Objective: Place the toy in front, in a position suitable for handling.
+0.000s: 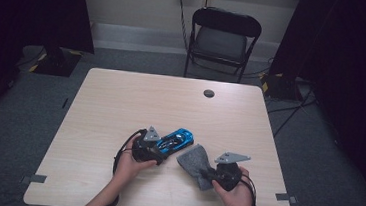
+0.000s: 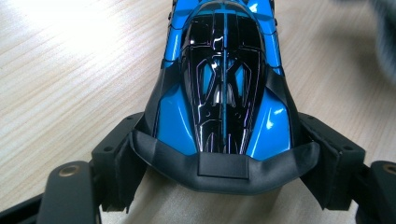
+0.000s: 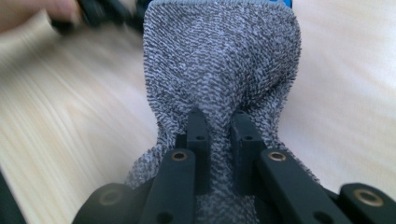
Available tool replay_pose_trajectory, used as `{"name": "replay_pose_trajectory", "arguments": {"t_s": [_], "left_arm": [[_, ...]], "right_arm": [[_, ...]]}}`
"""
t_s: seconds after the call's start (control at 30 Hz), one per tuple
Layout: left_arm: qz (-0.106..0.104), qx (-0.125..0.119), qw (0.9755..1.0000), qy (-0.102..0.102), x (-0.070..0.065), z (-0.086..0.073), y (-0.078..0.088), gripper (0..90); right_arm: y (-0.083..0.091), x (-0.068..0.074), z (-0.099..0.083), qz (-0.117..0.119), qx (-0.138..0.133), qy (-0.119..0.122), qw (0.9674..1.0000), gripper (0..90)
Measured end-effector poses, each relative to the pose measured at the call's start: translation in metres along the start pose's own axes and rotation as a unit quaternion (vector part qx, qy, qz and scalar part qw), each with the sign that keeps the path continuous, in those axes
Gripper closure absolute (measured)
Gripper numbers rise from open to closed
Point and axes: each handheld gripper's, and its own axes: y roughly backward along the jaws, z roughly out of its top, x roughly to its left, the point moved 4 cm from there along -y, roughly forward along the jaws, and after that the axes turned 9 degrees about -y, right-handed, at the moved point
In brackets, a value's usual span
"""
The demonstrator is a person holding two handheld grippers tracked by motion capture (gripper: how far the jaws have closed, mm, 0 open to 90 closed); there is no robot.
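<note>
Cloth [image 1: 193,160], pinched in my right claw [image 1: 213,174], lay just right of the car [image 1: 176,140]; my left claw [image 1: 158,151] gripped the car's tail, its nose pointing away up-right across the desk [image 1: 121,97].

Light wood-grain table [image 1: 120,107], square with rounded corners. Directly on top: a blue and black toy car [image 1: 176,140] near the front middle, a grey knitted cloth [image 1: 193,160] just right of it, a small dark round disc [image 1: 209,93] toward the far edge.
</note>
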Motion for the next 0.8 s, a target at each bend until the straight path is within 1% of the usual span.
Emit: {"name": "replay_pose_trajectory", "arguments": {"t_s": [0.03, 0.07, 0.13, 0.2, 0.23, 0.27, 0.3, 0.37, 0.4, 0.43, 0.47, 0.5, 0.53, 0.57, 0.6, 0.63, 0.7, 0.73, 0.77, 0.8], "left_arm": [[0.000, 0.000, 1.0000, 0.000, 0.000, 0.000, 0.000, 24.0], [0.000, 0.000, 1.0000, 0.000, 0.000, 0.000, 0.000, 24.0], [0.002, 0.000, 1.0000, -0.003, 0.001, 0.000, 0.000, 24.0], [0.000, 0.000, 1.0000, 0.000, 0.000, 0.000, 0.000, 24.0], [0.000, 0.000, 1.0000, 0.000, 0.000, 0.000, 0.000, 23.9], [0.000, 0.000, 1.0000, 0.000, 0.000, 0.000, 0.000, 24.0], [0.000, 0.000, 1.0000, 0.000, 0.000, 0.000, 0.000, 24.0], [0.000, 0.000, 1.0000, 0.000, 0.000, 0.000, 0.000, 23.9], [0.000, 0.000, 1.0000, 0.000, 0.000, 0.000, 0.000, 24.0], [0.002, 0.000, 1.0000, -0.003, 0.000, 0.000, 0.000, 24.0], [0.002, 0.000, 1.0000, -0.003, 0.000, 0.000, 0.000, 24.0], [0.002, 0.000, 1.0000, -0.003, 0.000, 0.000, 0.000, 24.0], [0.001, 0.000, 1.0000, -0.003, 0.000, 0.000, 0.000, 24.0], [0.002, -0.001, 1.0000, -0.001, 0.000, 0.000, 0.000, 24.0], [0.002, -0.001, 1.0000, -0.001, 0.000, 0.000, 0.000, 24.0], [0.002, -0.001, 1.0000, -0.001, 0.000, 0.000, 0.000, 24.0], [0.002, -0.001, 1.0000, -0.001, 0.000, 0.000, 0.000, 24.0], [0.002, -0.001, 1.0000, -0.001, 0.000, 0.000, 0.000, 24.0], [0.002, -0.001, 1.0000, -0.002, 0.000, 0.000, 0.000, 24.0], [0.002, -0.001, 1.0000, -0.001, 0.000, 0.000, 0.000, 24.0]], "right_arm": [[0.002, 0.000, 0.005, 0.003, -0.005, -0.003, 1.0000, 80.5], [0.002, 0.000, 0.005, 0.003, -0.005, -0.003, 1.0000, 80.5], [0.004, 0.000, 0.014, -0.002, -0.013, 0.000, 0.9999, 80.6], [0.004, -0.002, 0.025, 0.000, -0.019, -0.004, 0.9998, 80.5], [0.000, -0.003, 0.032, 0.000, -0.019, -0.008, 0.9998, 80.5], [-0.003, -0.003, 0.035, 0.001, -0.017, -0.009, 0.9998, 80.5], [-0.003, -0.003, 0.035, 0.001, -0.017, -0.009, 0.9998, 80.5], [-0.012, -0.001, 0.040, -0.004, -0.008, -0.003, 1.0000, 80.5], [-0.016, 0.001, 0.042, -0.005, -0.002, 0.002, 1.0000, 80.5], [-0.025, 0.008, 0.046, 0.002, 0.000, 0.003, 1.0000, 80.5], [-0.025, 0.008, 0.046, 0.002, 0.000, 0.003, 1.0000, 80.5], [-0.032, 0.016, 0.051, 0.001, 0.003, 0.015, 0.9999, 80.4], [-0.032, 0.016, 0.051, 0.001, 0.003, 0.015, 0.9999, 80.4], [-0.036, 0.020, 0.054, -0.001, 0.005, 0.021, 0.9998, 80.4], [-0.042, 0.029, 0.060, 0.003, 0.006, 0.026, 0.9997, 80.4], [-0.046, 0.033, 0.062, 0.005, 0.009, 0.028, 0.9996, 80.4], [-0.048, 0.036, 0.064, 0.002, 0.012, 0.030, 0.9995, 80.3], [-0.053, 0.039, 0.065, -0.001, 0.019, 0.035, 0.9992, 80.3], [-0.062, 0.044, 0.066, 0.003, 0.032, 0.040, 0.9987, 80.3], [-0.066, 0.045, 0.065, -0.001, 0.042, 0.043, 0.9982, 80.2]]}}
